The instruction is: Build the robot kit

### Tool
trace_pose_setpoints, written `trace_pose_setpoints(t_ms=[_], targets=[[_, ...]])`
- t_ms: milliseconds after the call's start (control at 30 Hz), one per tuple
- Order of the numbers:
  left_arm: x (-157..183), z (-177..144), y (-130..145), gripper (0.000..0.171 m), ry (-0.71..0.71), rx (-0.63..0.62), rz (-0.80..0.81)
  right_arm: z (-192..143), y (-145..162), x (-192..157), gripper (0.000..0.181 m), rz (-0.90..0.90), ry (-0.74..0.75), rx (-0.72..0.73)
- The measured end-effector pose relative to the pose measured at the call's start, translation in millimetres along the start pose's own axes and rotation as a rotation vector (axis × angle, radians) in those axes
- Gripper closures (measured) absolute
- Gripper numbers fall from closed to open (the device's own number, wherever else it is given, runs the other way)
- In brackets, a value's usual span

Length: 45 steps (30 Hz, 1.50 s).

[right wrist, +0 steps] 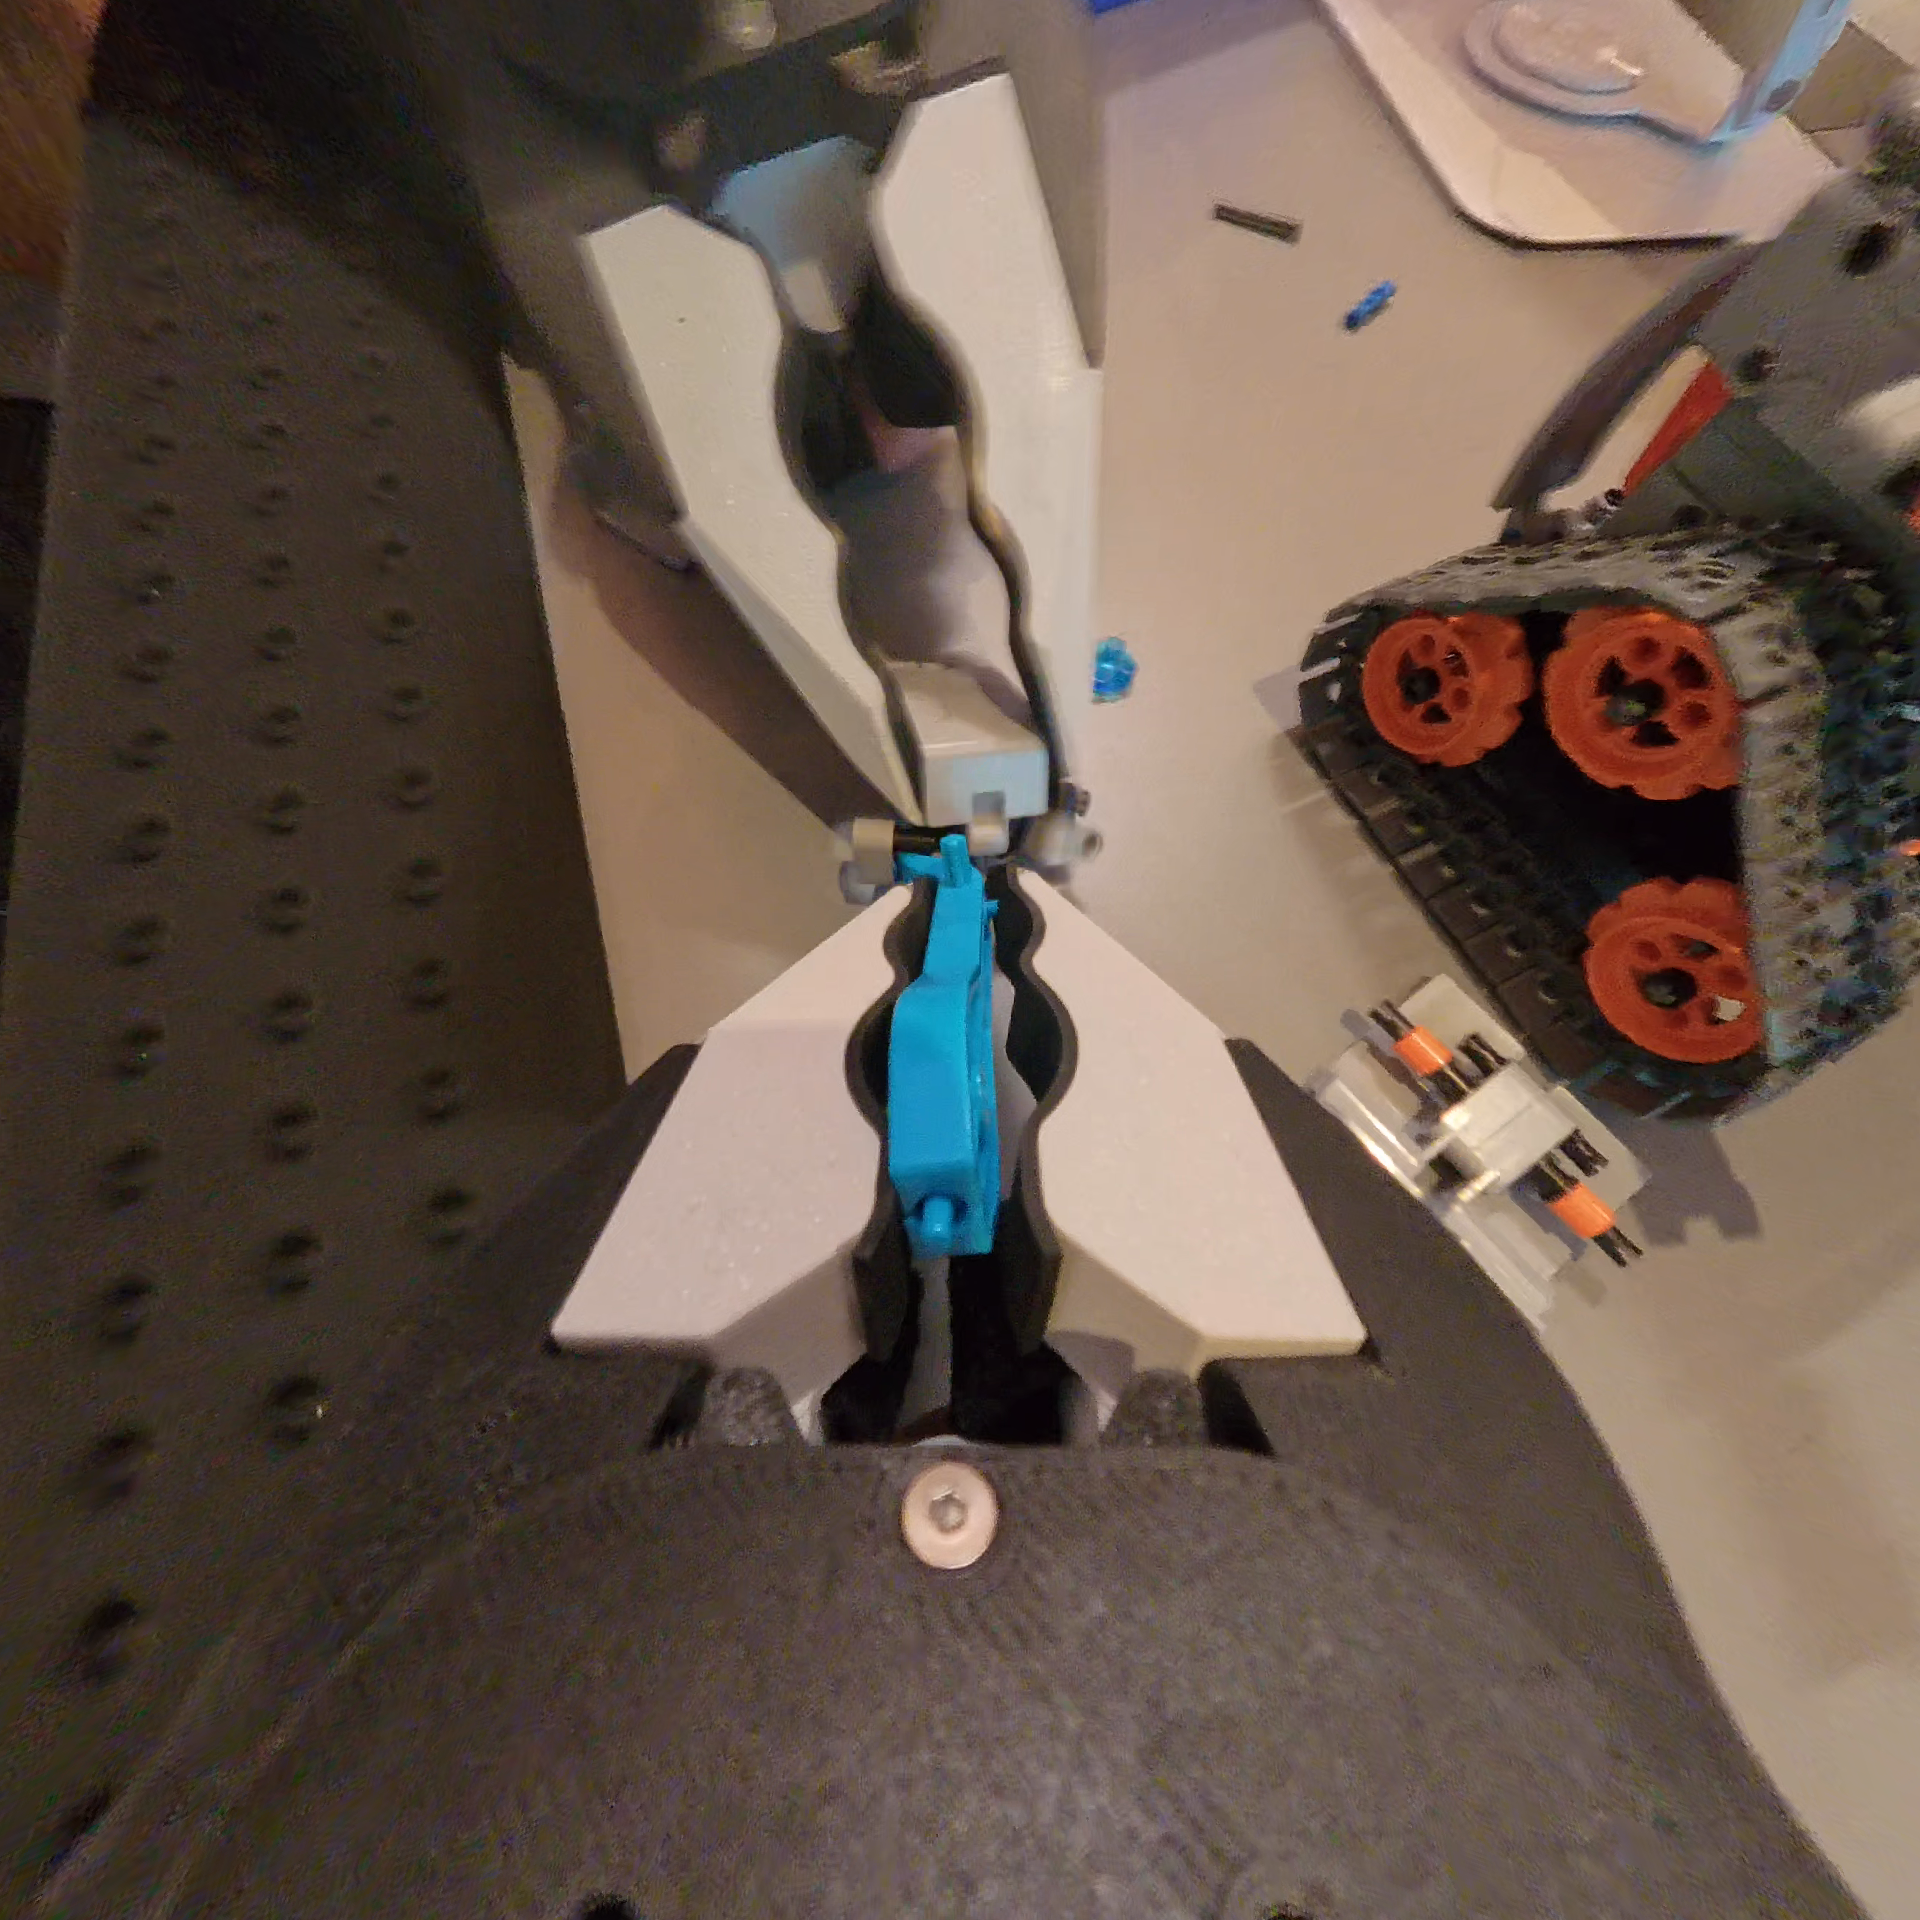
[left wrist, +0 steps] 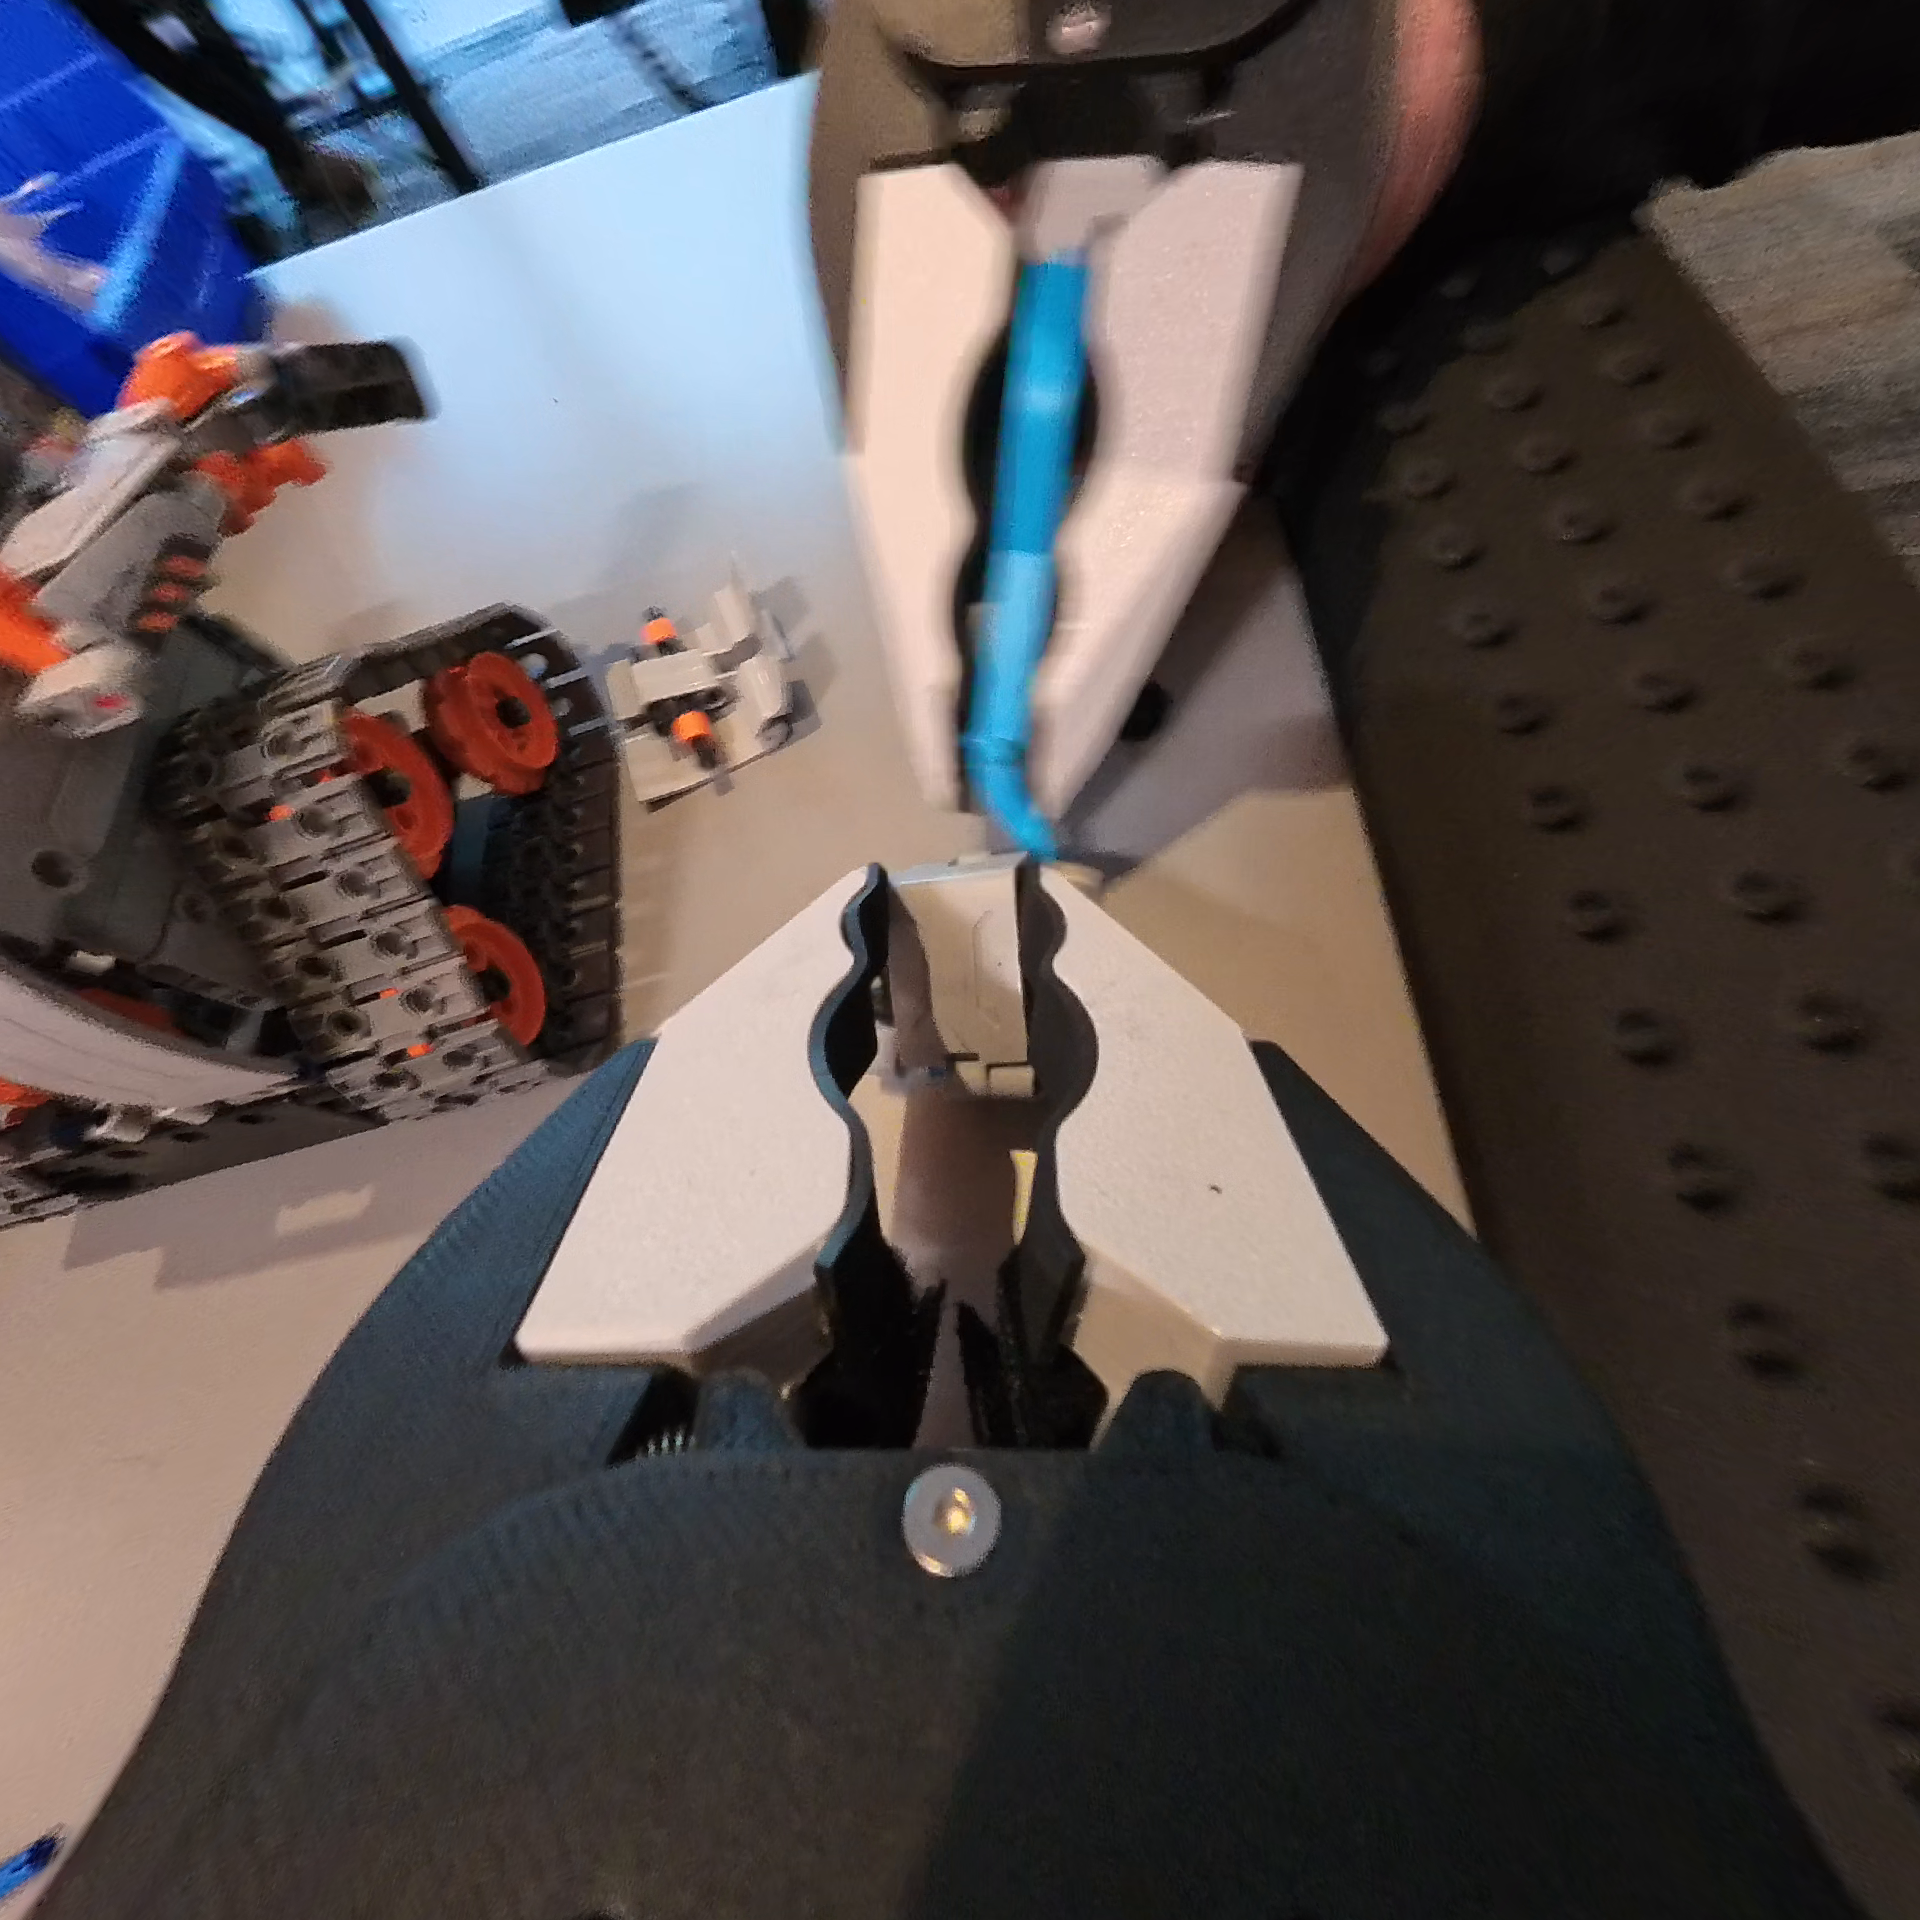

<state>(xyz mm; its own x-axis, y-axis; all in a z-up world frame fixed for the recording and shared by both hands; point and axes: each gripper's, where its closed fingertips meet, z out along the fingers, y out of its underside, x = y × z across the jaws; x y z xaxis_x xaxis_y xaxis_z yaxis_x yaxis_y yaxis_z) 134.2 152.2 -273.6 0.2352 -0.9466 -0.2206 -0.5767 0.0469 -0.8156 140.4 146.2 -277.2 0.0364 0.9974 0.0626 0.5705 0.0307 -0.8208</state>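
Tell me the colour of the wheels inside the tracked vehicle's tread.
Orange wheels, ringed by a black tread; clearest in the right wrist view.

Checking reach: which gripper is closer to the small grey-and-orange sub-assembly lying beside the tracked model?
Right. The right gripper, shut on the blue piece, sits just beside the sub-assembly. The left gripper, gripping the grey block, is farther off.

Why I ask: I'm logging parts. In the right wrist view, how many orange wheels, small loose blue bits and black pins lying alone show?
orange wheels: 3
loose blue bits: 2
black pin lying alone: 1
Total: 6
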Motion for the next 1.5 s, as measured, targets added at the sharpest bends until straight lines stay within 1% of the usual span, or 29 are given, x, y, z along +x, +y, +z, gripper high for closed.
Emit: trace_pose_setpoints(t_ms=[67, 100, 167, 267, 333, 400, 467, 600, 700, 800, 867, 933, 1033, 1100, 1200, 1267, 1333, 1400, 1433, 1500], targets=[[-4.9, -0.7, -2.2, 0.149, 0.007, 0.017, -0.037, 4.3, 0.3, -6.0, 0.171, -0.037, -0.005, -0.014], [-1.7, -0.4, -2.8, 0.149, 0.018, 0.018, -0.028, 4.1, 1.7, -2.6, 0.171, -0.044, 0.02, -0.024], [0.7, 0.1, -2.0, 0.149, 0.009, 0.009, -0.004, 1.5, 2.6, 2.0, 0.171, -0.015, 0.028, -0.014], [-2.4, -4.7, -6.5, 0.149, 0.045, 0.041, -0.056, 0.2, 1.7, 1.9, 0.17, -0.019, 0.029, -0.006], [-5.2, -8.5, -8.7, 0.149, 0.068, 0.056, -0.09, 1.9, 5.2, 0.3, 0.17, -0.024, 0.021, -0.026], [-6.8, -12.9, -12.2, 0.149, 0.08, 0.07, -0.076, 3.8, 7.9, 0.6, 0.17, -0.024, 0.021, -0.044], [-3.9, -16.1, -14.8, 0.148, 0.11, 0.071, -0.079, 0.3, 3.1, 3.6, 0.17, -0.007, 0.029, -0.011], [-4.3, -17.4, -13.8, 0.148, 0.121, 0.077, -0.106, -13.1, -11.1, 10.3, 0.17, 0.016, 0.062, 0.083], [-10.6, -24.8, -17.7, 0.148, 0.115, 0.094, -0.122, -20.4, -12.3, 14.9, 0.17, 0.04, 0.079, 0.11], [-9.1, -23.9, -9.1, 0.148, 0.123, 0.061, -0.13, -19.4, -9.2, 15.3, 0.17, 0.053, 0.073, 0.094], [-5.1, -21.2, -1.5, 0.148, 0.124, 0.016, -0.1, -17.3, -8.7, 12.9, 0.169, 0.033, 0.071, 0.078], [-2.7, -21.7, 0.5, 0.148, 0.118, -0.007, -0.06, -13.5, -5.6, 9.9, 0.169, 0.031, 0.056, 0.051], [2.5, -23.3, 7.0, 0.148, 0.14, -0.048, -0.052, -10.4, -3.7, 8.0, 0.168, 0.017, 0.056, 0.016], [5.6, -25.9, 14.3, 0.146, 0.159, -0.083, -0.057, -10.0, -3.1, 8.4, 0.162, 0.023, 0.059, -0.004], [3.9, -29.6, 26.1, 0.122, 0.143, -0.146, -0.046, -9.2, 0.6, 10.4, 0.16, 0.022, 0.067, -0.039], [4.5, -33.8, 24.7, 0.117, 0.154, -0.141, -0.064, -10.5, 1.2, 12.3, 0.161, 0.026, 0.069, -0.061], [2.3, -36.8, 23.9, 0.116, 0.144, -0.138, -0.063, -12.9, -2.7, 15.0, 0.164, 0.026, 0.075, -0.055], [3.5, -38.6, 26.4, 0.115, 0.154, -0.154, -0.065, -15.6, -4.9, 19.3, 0.162, 0.029, 0.089, -0.069], [2.2, -39.5, 26.4, 0.115, 0.145, -0.153, -0.055, -16.5, -7.1, 20.7, 0.159, 0.036, 0.089, -0.069], [-0.4, -41.4, 24.3, 0.117, 0.143, -0.146, -0.051, -14.2, -7.7, 22.8, 0.144, 0.065, 0.079, -0.096]])
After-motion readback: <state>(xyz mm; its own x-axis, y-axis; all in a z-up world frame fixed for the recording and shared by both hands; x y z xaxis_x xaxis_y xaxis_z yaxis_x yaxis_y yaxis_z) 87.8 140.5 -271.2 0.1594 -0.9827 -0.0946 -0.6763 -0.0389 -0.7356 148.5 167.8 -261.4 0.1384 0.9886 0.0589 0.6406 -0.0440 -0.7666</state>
